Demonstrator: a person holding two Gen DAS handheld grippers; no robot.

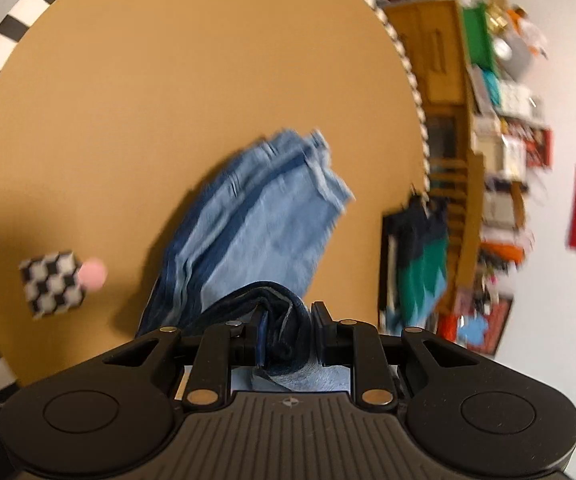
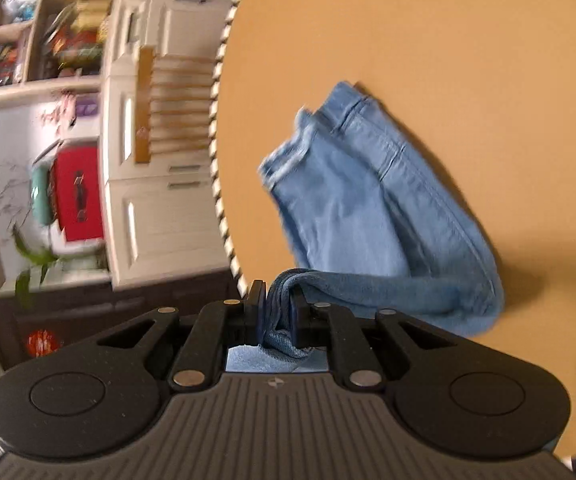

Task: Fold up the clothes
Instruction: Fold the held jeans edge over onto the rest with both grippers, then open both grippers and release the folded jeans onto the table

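- Left gripper (image 1: pixel 286 330) clamps a bunched edge of the jeans (image 1: pixel 264 224).
- Right gripper (image 2: pixel 278 312) clamps another bunched edge.
- Jeans hang over the worktop (image 1: pixel 168 120), near its striped edge.

Warm, bright light; motion blur, perhaps strongest at bowed fisheye edges.

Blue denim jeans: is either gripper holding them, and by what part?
Both. The left gripper and the right gripper each pinch a bunched thick edge of the blue denim jeans between shut jaws; which part of the garment cannot be told.
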